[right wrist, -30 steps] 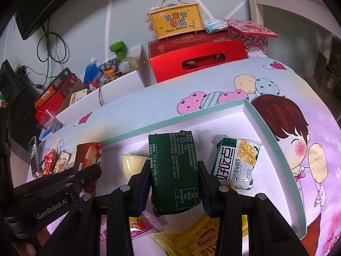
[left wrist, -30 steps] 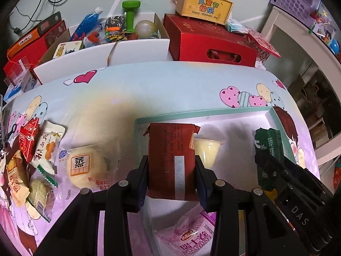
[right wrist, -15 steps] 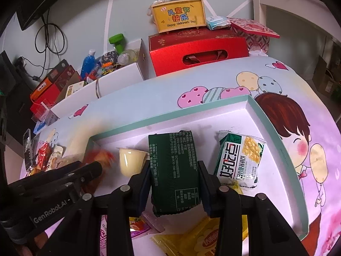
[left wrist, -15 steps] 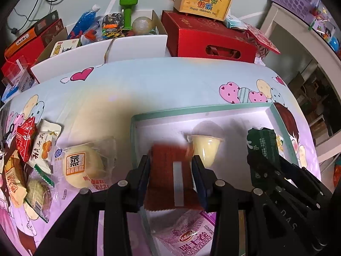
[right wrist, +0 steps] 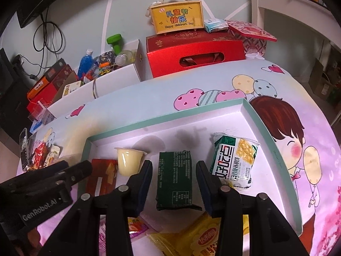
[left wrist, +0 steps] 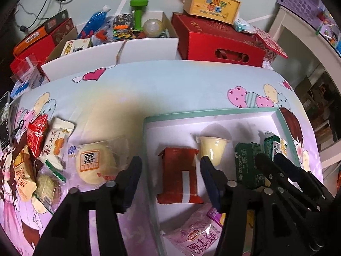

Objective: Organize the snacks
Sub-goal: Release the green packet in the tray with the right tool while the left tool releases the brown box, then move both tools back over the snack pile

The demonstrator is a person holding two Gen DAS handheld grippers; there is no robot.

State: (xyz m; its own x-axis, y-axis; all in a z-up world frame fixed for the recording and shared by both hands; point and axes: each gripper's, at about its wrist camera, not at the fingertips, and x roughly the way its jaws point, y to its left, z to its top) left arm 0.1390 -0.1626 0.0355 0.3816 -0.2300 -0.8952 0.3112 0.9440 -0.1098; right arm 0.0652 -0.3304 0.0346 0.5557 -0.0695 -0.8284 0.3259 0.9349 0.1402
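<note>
Grippers, left (left wrist: pixel 170 178) marked GenRobot.AI and right (right wrist: pixel 173 180), have just released, perhaps fully.

The table (left wrist: pixel 170 89) wears a cartoon-printed cloth of hearts, balloons and a red-haired child. A shallow, teal-rimmed white tray (left wrist: pixel 213 114) lies on its right part. Left of the tray – just beside its rim – rests a wrapped steamed bun (left wrist: pixel 93 166). Near the left edge sit more snack packets (left wrist: pixel 40 149), overlapping one another – red, white and yellow.
</note>
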